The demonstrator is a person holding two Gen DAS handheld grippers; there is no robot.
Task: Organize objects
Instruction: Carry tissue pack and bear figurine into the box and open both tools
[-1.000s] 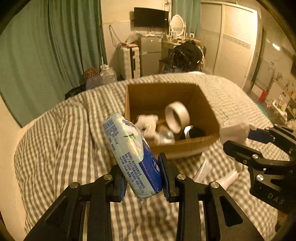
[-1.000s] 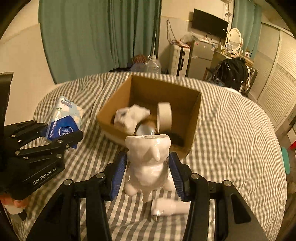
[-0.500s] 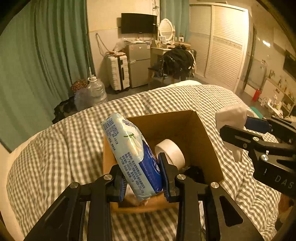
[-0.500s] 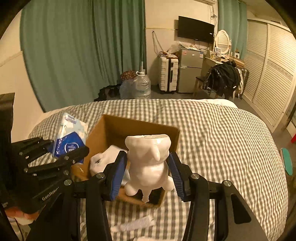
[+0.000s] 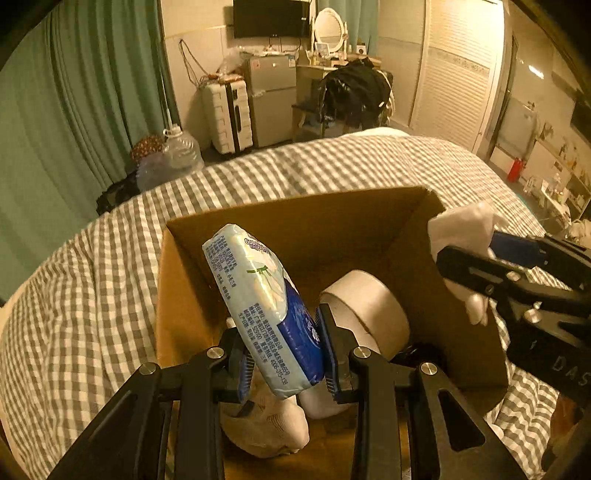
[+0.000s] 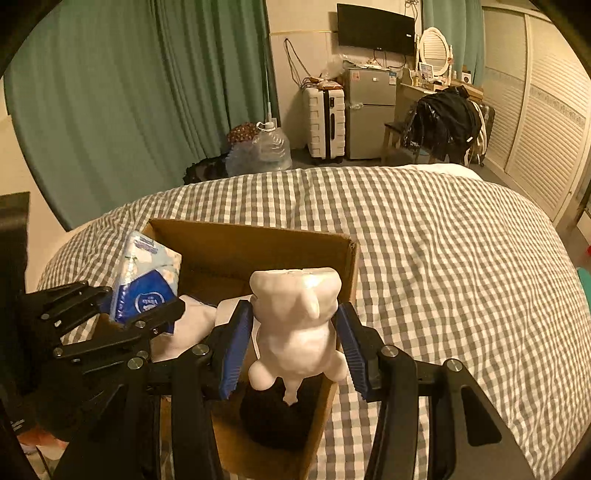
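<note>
Cardboard box (image 5: 461, 295) is sitting near the bed's (image 6: 461, 258) middle, already holding a tape roll (image 5: 369, 306) and white cloth (image 5: 269, 428). Left hand-held gripper (image 5: 284, 354) is pinching a tissue pack (image 5: 262, 302) over the box; right hand-held gripper (image 6: 295, 347) is pinching a figurine (image 6: 295, 325) there. Both releases are remaining.

Green curtains (image 6: 140, 92), wall television (image 6: 376, 28), small fridge (image 6: 370, 110) — dim, warm light

Left gripper (image 5: 284, 350): black angular linkage arms, silver screw heads at the joints, ribbed blue pads (image 5: 328, 354). Right gripper (image 6: 295, 350): identical construction; white lettering "DAS" on its body beside the cardboard box (image 5: 461, 332).
</note>
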